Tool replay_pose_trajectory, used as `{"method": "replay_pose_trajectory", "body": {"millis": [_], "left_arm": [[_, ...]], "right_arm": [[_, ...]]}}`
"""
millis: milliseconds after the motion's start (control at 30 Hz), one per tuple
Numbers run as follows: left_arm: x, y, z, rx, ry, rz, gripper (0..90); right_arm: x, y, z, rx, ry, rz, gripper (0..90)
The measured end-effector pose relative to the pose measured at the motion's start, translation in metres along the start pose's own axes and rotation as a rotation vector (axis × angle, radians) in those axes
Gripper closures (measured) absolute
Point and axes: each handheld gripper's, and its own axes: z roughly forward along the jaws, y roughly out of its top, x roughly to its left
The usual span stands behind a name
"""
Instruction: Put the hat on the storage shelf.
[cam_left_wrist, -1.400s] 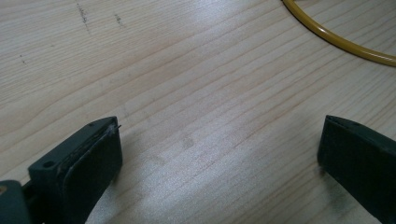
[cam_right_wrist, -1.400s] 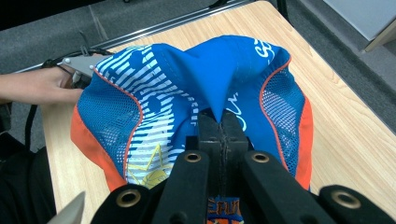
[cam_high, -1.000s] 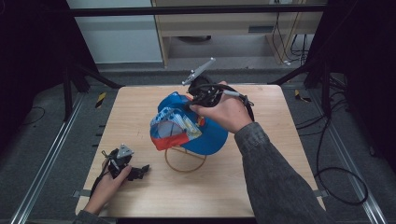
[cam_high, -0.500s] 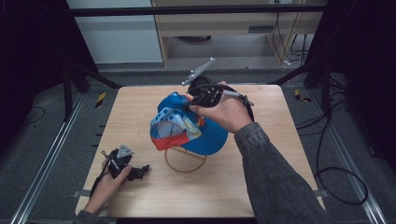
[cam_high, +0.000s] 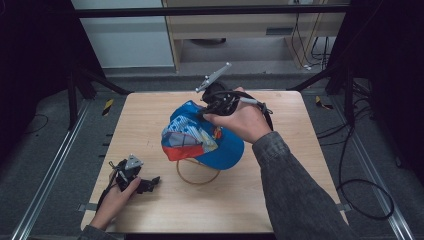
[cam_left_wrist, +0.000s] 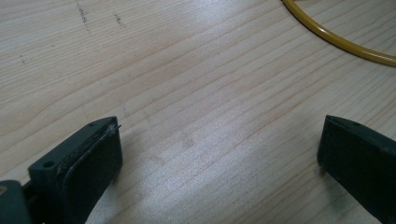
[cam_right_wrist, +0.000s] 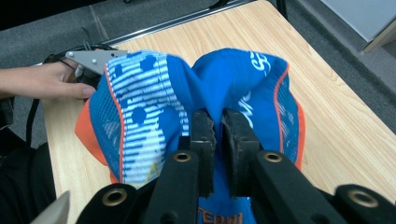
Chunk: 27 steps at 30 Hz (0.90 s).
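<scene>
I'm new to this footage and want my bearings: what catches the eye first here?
A bright blue cap with orange trim sits mid-table, its fabric pinched between the right gripper jaws, which have just been opening slightly. A yellow ring lies just in front of it, and the left gripper rests open near the table's front-left corner.

The cap (cam_high: 202, 140) at the centre of the high view is soft cloth, matt, part smooth blue fabric and part open mesh with printed white stripes. The table (cam_high: 150, 115) under it is pale wood with visible grain and a faint sheen. The ring (cam_left_wrist: 336, 39) at the upper right of the left gripper view looks like glossy yellow plastic. The right gripper (cam_right_wrist: 217, 128) has matt black plastic arms with rough, worn pads; the left gripper (cam_left_wrist: 219, 154) has dull, dusty ones.
</scene>
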Motion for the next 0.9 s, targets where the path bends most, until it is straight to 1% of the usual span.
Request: {"method": "replay_pose_trajectory", "body": {"millis": [167, 300, 500, 900], "left_arm": [[0.000, 0.000, 0.000, 0.000, 0.000, 0.000, 0.0], [0.000, 0.000, 0.000, 0.000, 0.000, 0.000, 0.0], [0.000, 0.000, 0.000, -0.001, 0.001, -0.002, 0.0], [0.000, 0.000, 0.000, -0.001, 0.002, -0.002, 0.0]], "right_arm": [[-0.001, -0.002, -0.001, -0.007, 0.000, 0.003, 78.9], [0.000, -0.003, -0.002, -0.011, -0.005, 0.006, 72.3], [0.001, -0.004, -0.007, -0.022, -0.004, 0.002, 66.9], [0.001, -0.009, -0.013, -0.025, -0.022, 0.020, 51.5]]}}
